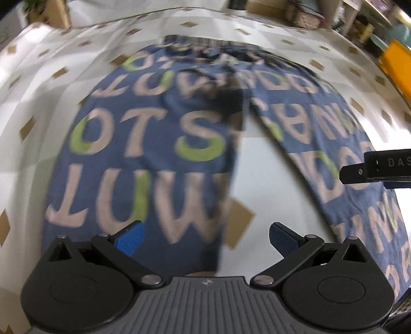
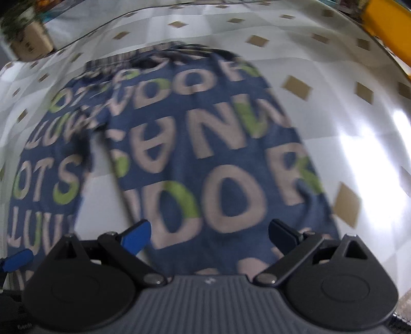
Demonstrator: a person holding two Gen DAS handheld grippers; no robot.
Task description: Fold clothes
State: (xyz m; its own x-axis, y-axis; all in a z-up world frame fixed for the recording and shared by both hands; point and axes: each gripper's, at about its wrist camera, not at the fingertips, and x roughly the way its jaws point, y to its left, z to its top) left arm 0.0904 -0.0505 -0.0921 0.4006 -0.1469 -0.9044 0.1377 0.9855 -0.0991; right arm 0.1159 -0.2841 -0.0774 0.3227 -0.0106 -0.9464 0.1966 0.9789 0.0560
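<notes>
Blue lettered trousers (image 1: 143,154) lie flat on your tablecloth (image 1: 51,84).
Your left gripper (image 1: 206,237) and right gripper (image 2: 209,237) both hover spread wide, empty.

Probably a home: a table under a white tablecloth (image 1: 51,77) with tan diamonds, a potted plant (image 2: 25,33) at its far corner, and blurred, cluttered shelves (image 1: 359,18) behind it.
</notes>
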